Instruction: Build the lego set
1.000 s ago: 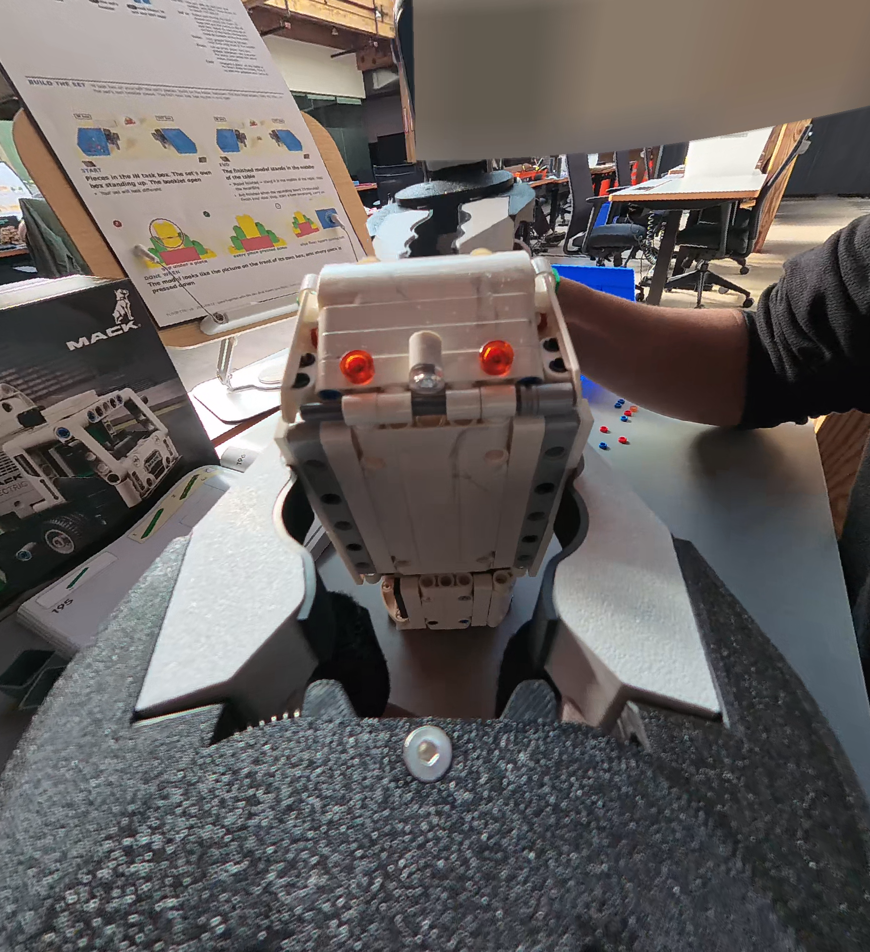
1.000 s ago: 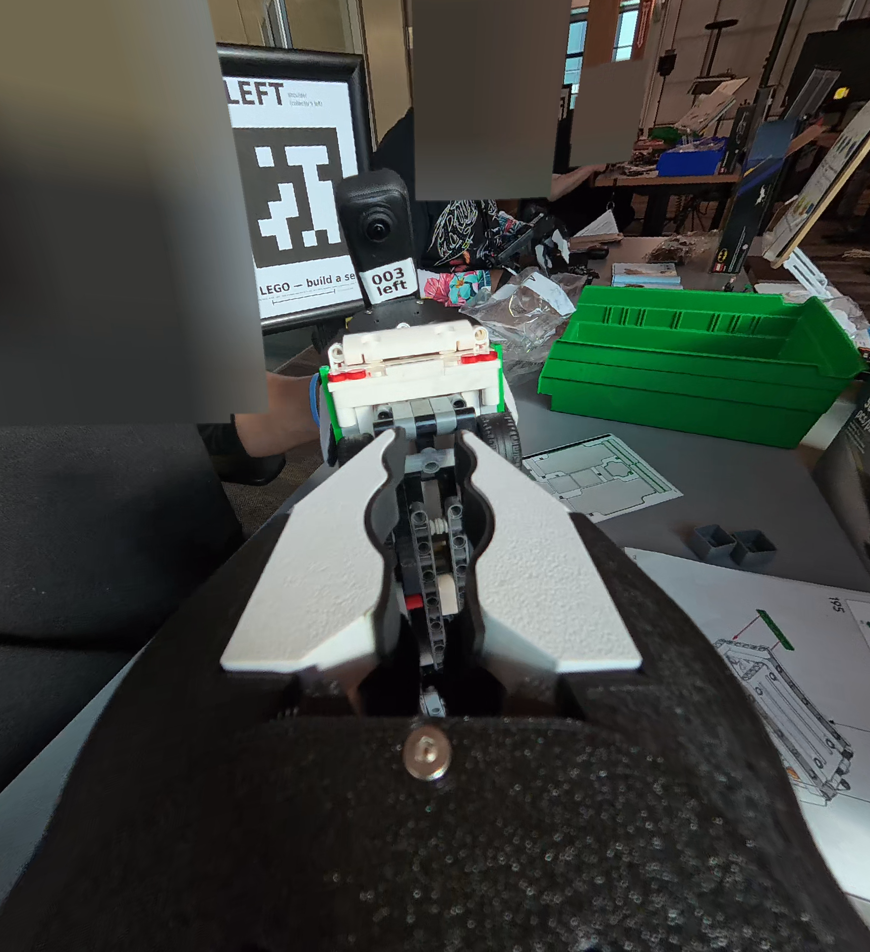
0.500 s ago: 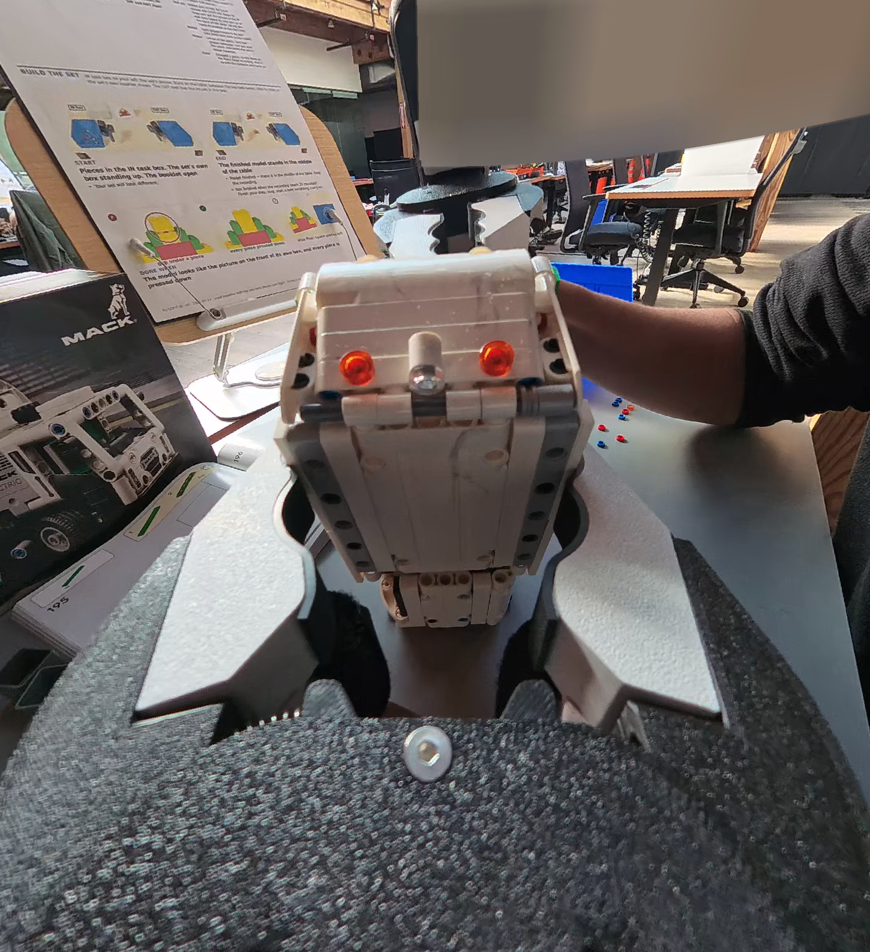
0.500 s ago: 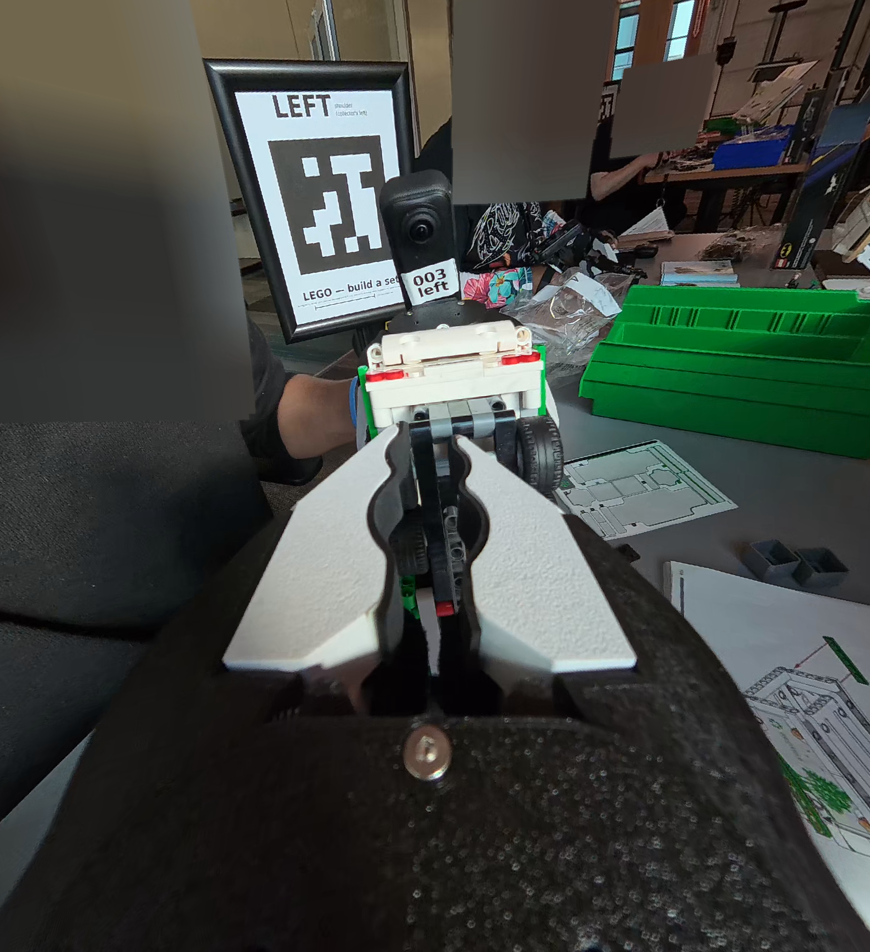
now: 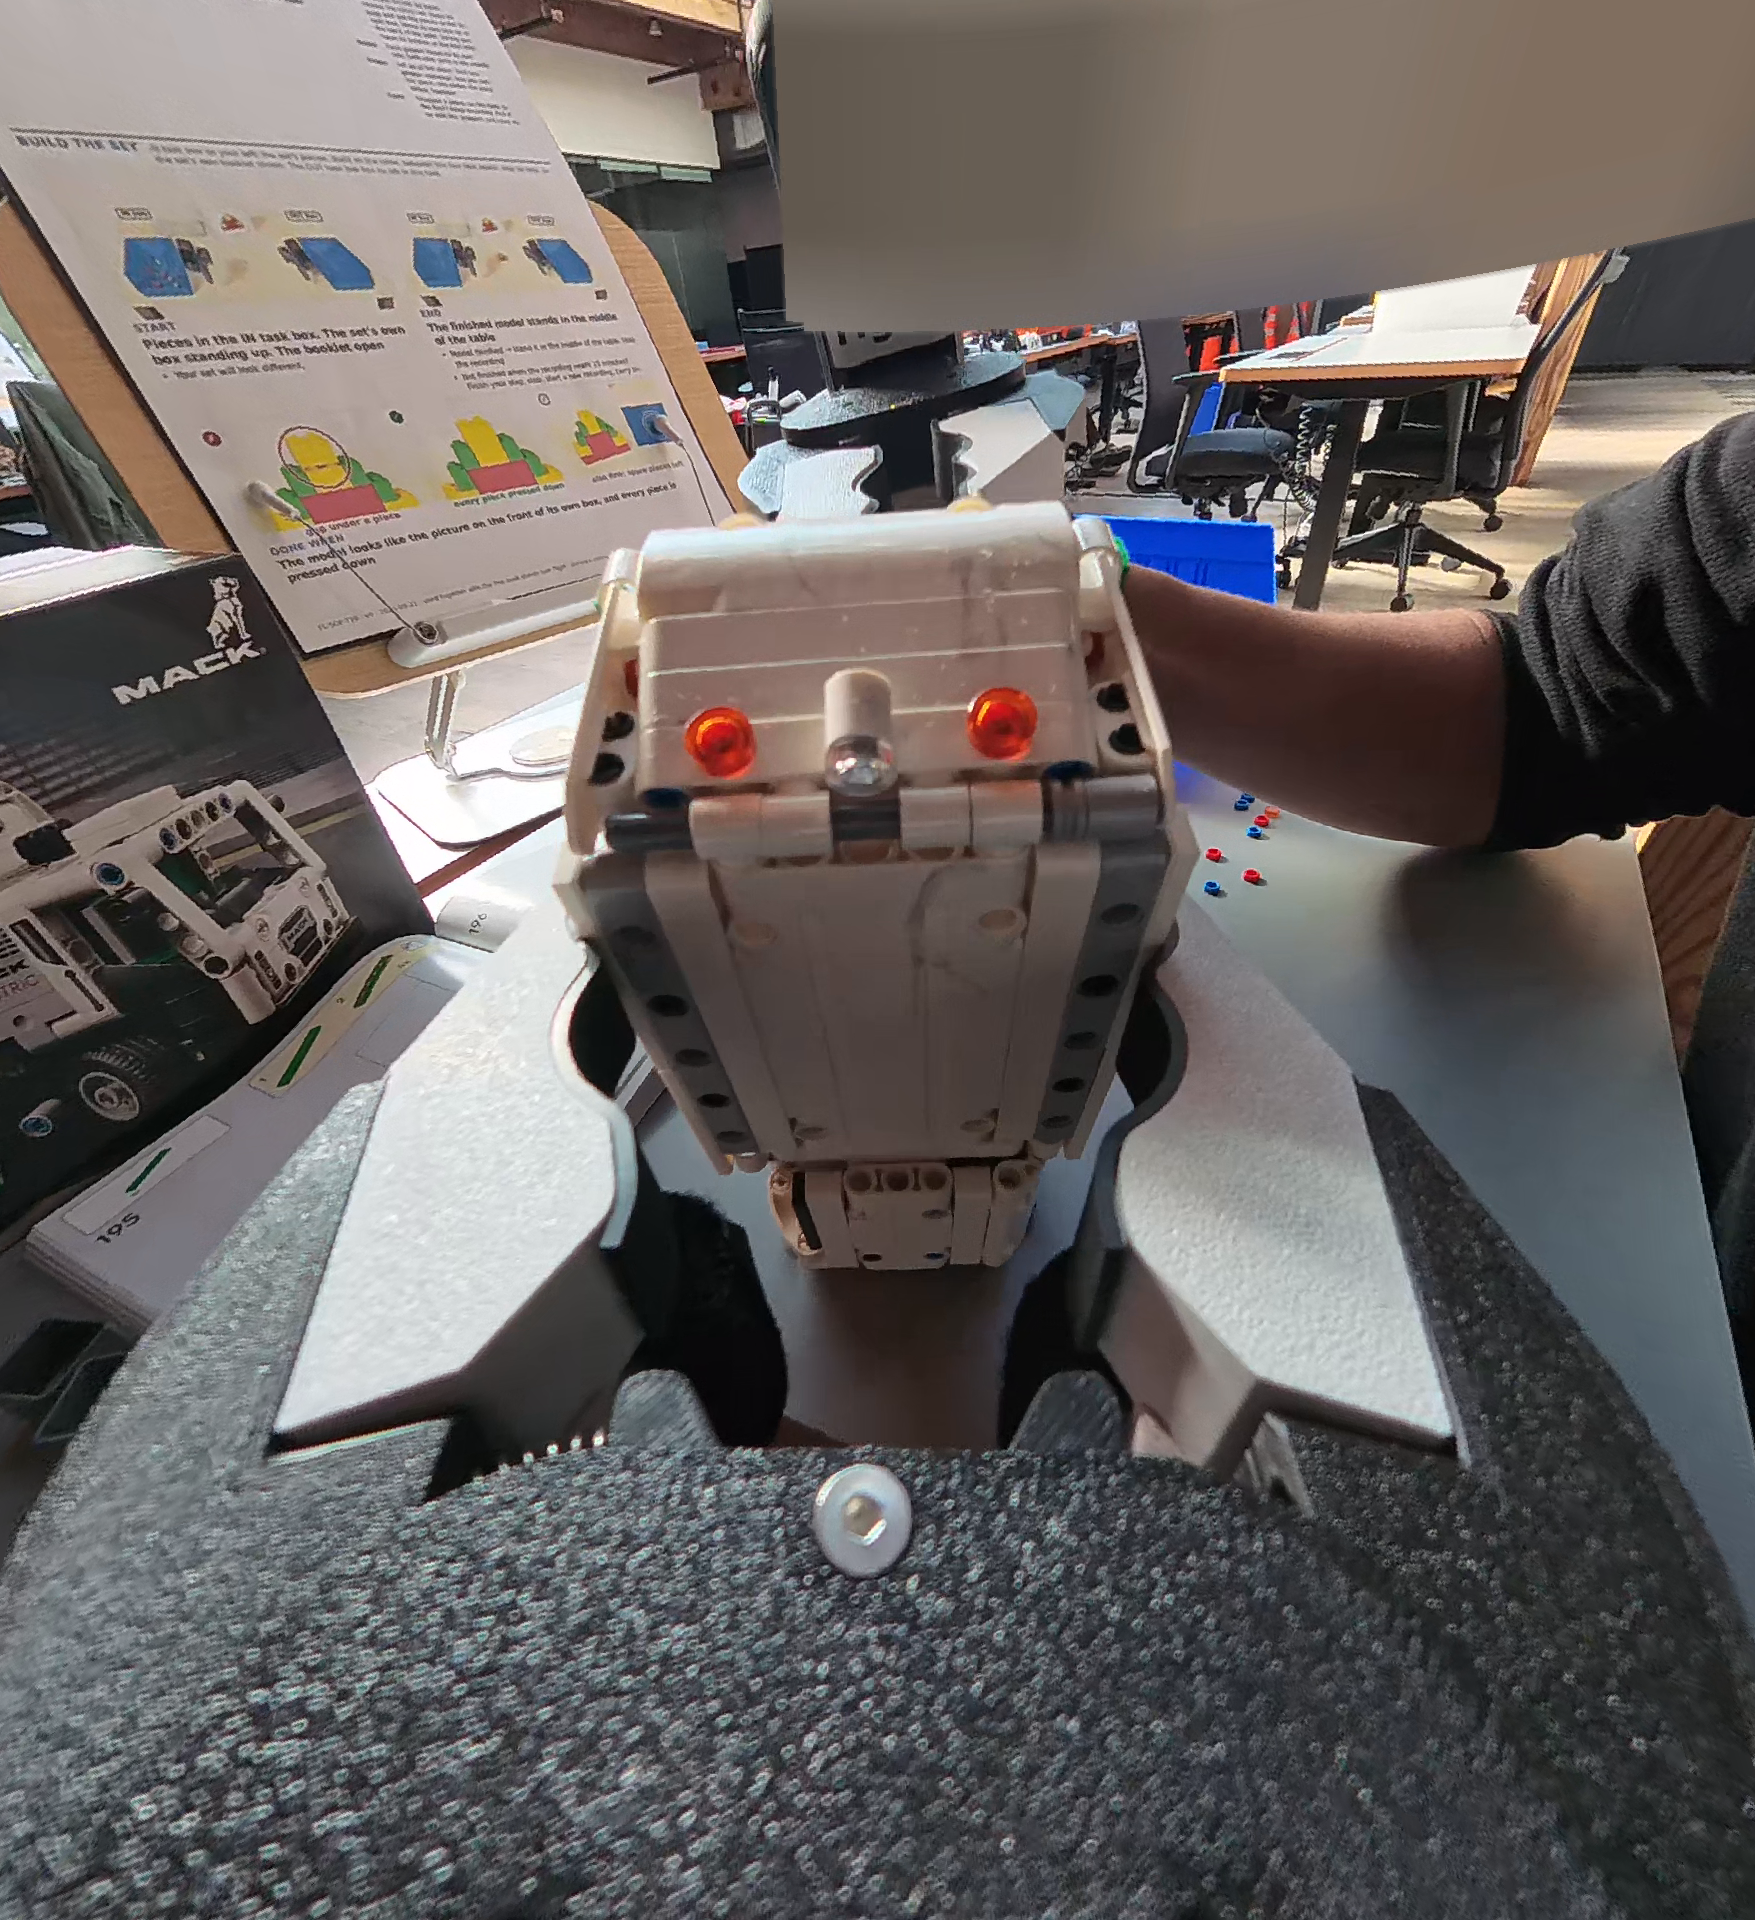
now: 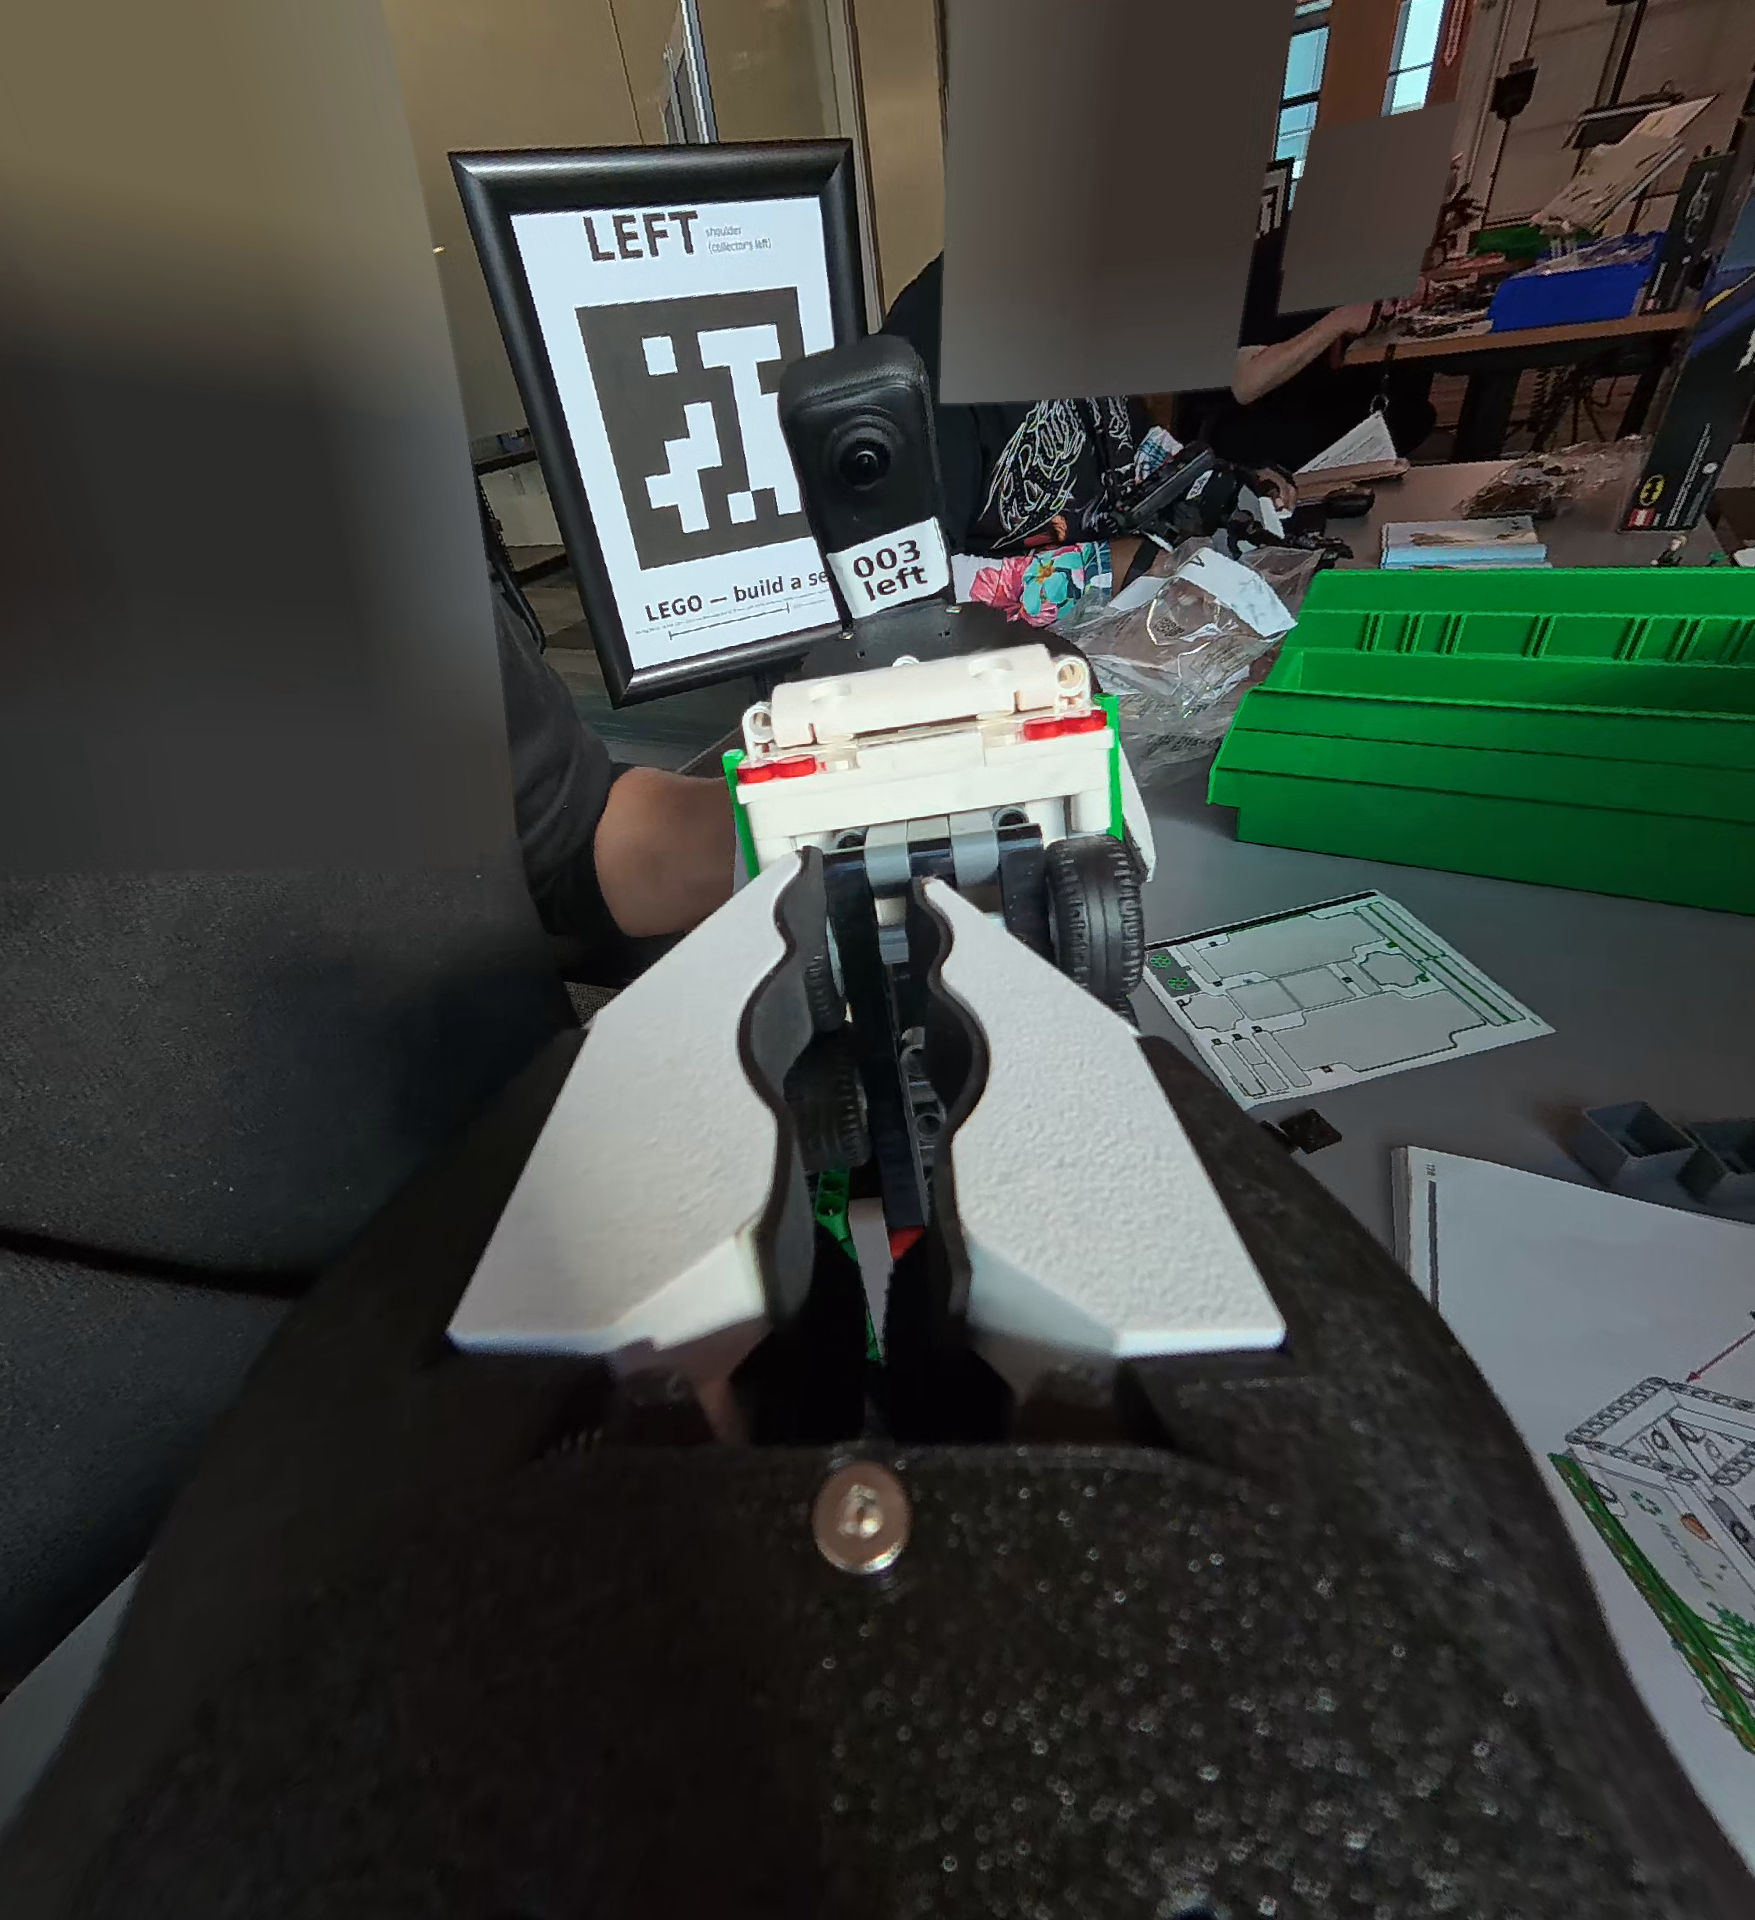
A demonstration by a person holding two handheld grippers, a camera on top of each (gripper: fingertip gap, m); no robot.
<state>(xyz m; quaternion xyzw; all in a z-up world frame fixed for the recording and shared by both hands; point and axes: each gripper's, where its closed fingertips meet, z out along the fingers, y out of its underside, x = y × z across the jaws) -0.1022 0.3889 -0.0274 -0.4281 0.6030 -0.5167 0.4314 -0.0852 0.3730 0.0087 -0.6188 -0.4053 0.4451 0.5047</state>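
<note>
Two grippers hold one white, grey and green brick-built toy truck (image 5: 868, 914) at mid-frame in both views. The left gripper (image 5: 868, 1049) has its jaws spread wide and clamped on the truck's grey perforated sides, orange studs facing the camera. The right gripper (image 6: 865, 977) has its jaws nearly together, pinched on what seems to be a dark beam of the truck's underside beside a black rubber wheel (image 6: 1096, 914). The black printed box (image 5: 114, 894) stands at the left of the left wrist view; green plastic bins (image 6: 1538, 748) sit on the grey surface (image 6: 1631, 997) at upper right of the right wrist view.
</note>
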